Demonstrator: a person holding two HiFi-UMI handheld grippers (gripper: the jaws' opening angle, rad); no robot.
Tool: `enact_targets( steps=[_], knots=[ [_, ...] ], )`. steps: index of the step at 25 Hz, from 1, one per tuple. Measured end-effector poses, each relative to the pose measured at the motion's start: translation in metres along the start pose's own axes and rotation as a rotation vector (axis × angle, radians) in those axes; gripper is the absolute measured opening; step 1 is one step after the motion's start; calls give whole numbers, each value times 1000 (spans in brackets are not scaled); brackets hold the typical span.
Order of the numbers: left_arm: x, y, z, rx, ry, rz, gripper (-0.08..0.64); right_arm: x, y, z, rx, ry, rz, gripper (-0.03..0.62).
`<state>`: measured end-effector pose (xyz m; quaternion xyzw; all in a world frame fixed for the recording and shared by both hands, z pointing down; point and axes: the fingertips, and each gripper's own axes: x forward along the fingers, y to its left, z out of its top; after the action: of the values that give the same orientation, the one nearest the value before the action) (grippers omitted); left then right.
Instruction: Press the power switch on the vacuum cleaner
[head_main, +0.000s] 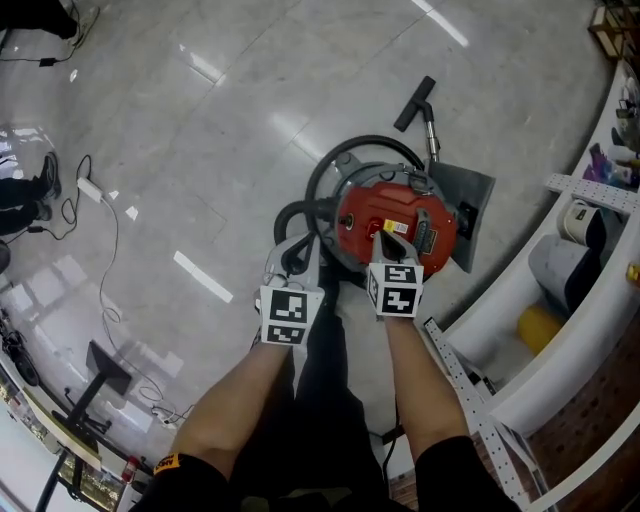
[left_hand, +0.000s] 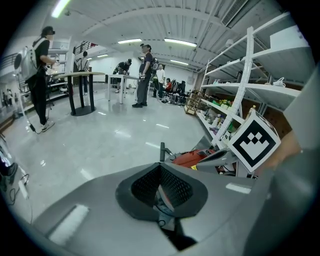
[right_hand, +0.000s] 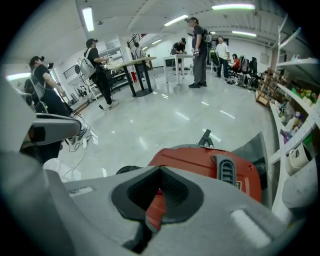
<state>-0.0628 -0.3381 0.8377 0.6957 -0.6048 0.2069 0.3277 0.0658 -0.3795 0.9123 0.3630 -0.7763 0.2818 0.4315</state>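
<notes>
The vacuum cleaner (head_main: 395, 225) stands on the floor beside curved white shelving (head_main: 560, 350). The right hand-held gripper (head_main: 388, 236), jaws together and empty, hangs over its red lid. The left hand-held gripper (head_main: 290, 265), likewise together and empty, sits by the hose (head_main: 312, 185). I cannot pick out the switch, so the closed tip may land beside it or skid on the rounded lid

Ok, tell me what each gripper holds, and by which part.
Nothing is held. The left gripper and the right gripper both have their jaws together and empty. The right one's tips sit over the red top of the vacuum.
</notes>
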Motion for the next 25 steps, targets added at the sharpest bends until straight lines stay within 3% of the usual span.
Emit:
enact_targets(
  steps=[14, 25],
  knots=[
    [21, 19, -19, -21, 48, -1, 12, 28, -3, -7, -3, 66, -32, -9],
    [19, 21, -9, -28, 34, -12, 12, 39, -5, -6, -3, 119, -40, -8]
  ],
)
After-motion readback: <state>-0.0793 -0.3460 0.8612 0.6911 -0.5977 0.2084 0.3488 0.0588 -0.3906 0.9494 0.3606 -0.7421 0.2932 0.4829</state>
